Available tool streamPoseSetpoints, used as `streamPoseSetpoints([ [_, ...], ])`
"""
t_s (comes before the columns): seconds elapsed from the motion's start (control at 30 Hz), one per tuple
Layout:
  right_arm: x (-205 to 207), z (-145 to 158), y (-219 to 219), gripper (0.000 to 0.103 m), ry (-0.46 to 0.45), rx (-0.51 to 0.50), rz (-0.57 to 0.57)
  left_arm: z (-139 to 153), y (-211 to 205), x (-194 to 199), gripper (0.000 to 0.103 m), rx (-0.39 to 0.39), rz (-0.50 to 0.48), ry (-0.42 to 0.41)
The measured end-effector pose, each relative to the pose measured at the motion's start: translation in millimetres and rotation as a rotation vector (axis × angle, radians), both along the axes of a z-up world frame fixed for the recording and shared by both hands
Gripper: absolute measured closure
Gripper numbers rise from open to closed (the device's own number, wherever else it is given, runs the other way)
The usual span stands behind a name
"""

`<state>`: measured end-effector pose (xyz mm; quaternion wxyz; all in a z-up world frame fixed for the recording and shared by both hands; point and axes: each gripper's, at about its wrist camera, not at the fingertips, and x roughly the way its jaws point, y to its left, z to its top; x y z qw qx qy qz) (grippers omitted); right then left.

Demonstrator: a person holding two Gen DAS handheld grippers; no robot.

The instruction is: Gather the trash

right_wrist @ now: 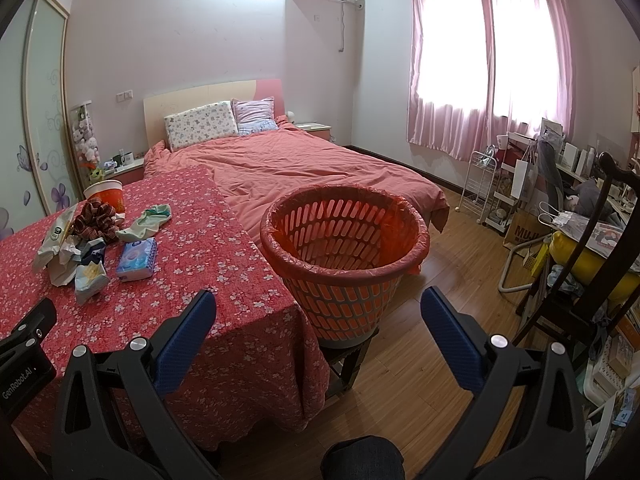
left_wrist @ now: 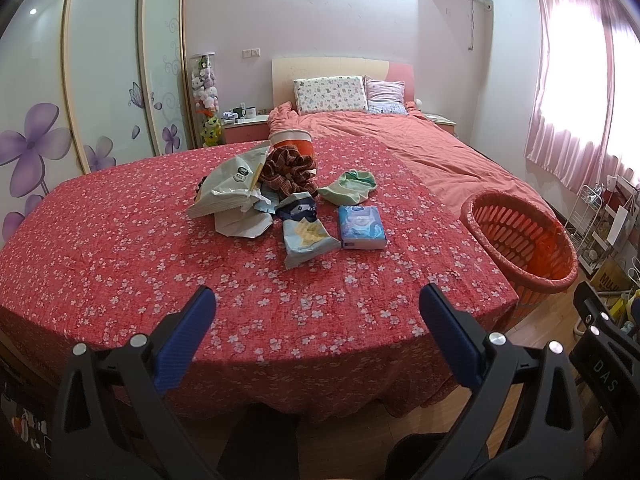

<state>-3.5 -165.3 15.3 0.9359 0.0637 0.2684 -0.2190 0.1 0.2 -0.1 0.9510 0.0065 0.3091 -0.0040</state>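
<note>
Left gripper (left_wrist: 316, 300): nearest the lens, blue-padded fingers spread wide, nothing between them, hovering over the near edge of the table.
Tablecloth (left_wrist: 120, 240): red with small white flowers, directly under and ahead of the left fingers.
Grey-white bag (left_wrist: 230, 188): ahead and left of the left gripper, crumpled, leftmost in the trash pile.
Paper cup (left_wrist: 291, 140): far ahead, behind the pile, upright, orange and white.
Brown plaid cloth (left_wrist: 290, 172): bunched just in front of the cup.
Snack packet (left_wrist: 305, 232): straight ahead, pale blue, closest piece of the pile.
Green cloth (left_wrist: 349, 188): ahead, slightly right, beyond the tissue pack.
Tissue pack (left_wrist: 362, 227): ahead, just right of the snack packet, lying flat.
Right gripper (right_wrist: 318, 300): released, fingers wide apart, holding nothing, off the table's right corner.
Basket (right_wrist: 344, 240): orange, slotted, lined with a red bag, dead ahead between the right fingers, beside the table edge, resting on a dark stool (right_wrist: 348, 360).
Bed (right_wrist: 300, 168): pink cover, far beyond the basket.
</note>
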Motion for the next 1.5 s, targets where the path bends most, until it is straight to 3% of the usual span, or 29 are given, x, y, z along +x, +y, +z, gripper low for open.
streamPoseSetpoints([
  [1.2, 0, -3, -1, 0.002, 0.006, 0.003, 0.002, -4, -1, 1, 0.004, -0.008, 0.007, 0.008],
  [1.5, 32, -8, 17, 0.002, 0.036, 0.024, 0.084, -9, 44, 27, 0.004, -0.072, 0.077, 0.03],
])
